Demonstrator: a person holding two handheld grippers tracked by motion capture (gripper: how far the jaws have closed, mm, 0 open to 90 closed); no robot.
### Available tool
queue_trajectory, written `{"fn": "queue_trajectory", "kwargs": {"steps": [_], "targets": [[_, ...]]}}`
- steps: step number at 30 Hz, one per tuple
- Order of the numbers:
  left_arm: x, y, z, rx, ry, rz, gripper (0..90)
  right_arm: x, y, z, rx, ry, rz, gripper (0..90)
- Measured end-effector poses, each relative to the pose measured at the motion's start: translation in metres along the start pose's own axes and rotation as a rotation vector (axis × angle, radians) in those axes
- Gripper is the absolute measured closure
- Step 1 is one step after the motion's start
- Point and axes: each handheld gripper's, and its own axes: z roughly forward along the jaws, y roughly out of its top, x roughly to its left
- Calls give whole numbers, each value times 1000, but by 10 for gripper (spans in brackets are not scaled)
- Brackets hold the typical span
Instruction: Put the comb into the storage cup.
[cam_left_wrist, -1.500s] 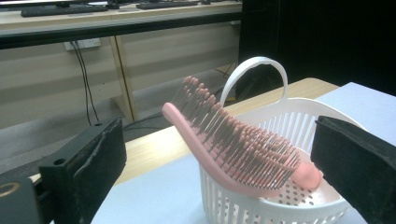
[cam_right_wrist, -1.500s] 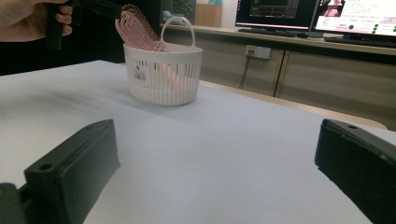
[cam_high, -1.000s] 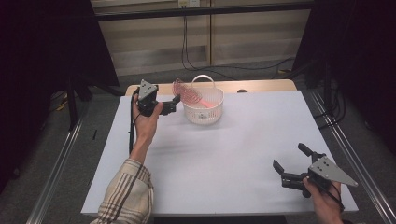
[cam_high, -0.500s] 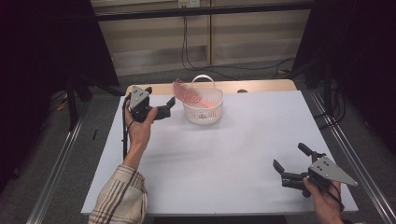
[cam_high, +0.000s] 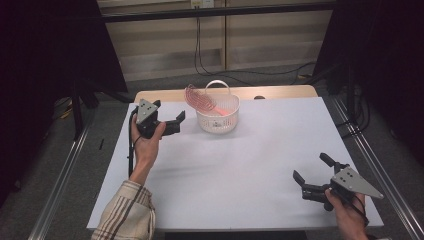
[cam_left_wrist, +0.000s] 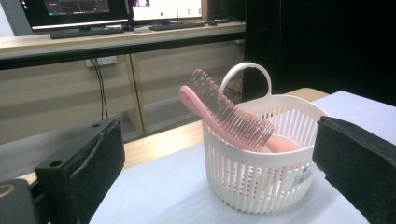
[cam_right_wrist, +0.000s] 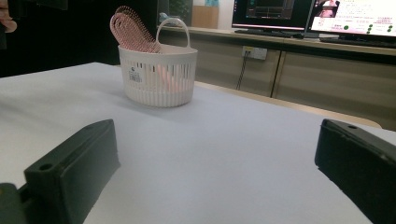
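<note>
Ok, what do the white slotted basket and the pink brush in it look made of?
White slotted basket with hoop handle: looks like moulded plastic, matte to slightly glossy, with thin even ribs and a stuck-on label. Pink hairbrush leaning in it: probably plastic too, with a smooth, faintly shiny one-piece body and bristles in the same pink.

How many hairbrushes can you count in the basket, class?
1. A pink brush leans in the white basket, bristle head sticking out over the rim, handle down inside. The basket wall could hide something smaller beneath it.
</note>
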Motion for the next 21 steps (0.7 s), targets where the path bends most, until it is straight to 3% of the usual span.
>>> {"fn": "queue_trajectory", "kwargs": {"steps": [4,7,8,11,13,15,21], "targets": [[-1,-5,-4,6,17,13,25,1,1,-1,-3,-2,1,0],[-2,-10,-7,18,-4,-22,25,2,1,-1,-6,-4,-6,0],[-3,-12,-10,6,6,-14,25,2,2,-1,-7,-3,-6,0],[-5,-14,-17,-31,-5,-44,25,3,2,0,-7,-1,-4,0],[-8,-13,-22,-49,13,-21,24,3,2,0,-8,-2,-5,0],[-9,-13,-25,-36,-7,-37,24,3,2,0,-9,-1,-5,0],[-15,-23,-26,30,15,14,21,3,2,1,-9,-1,-9,0]]}}
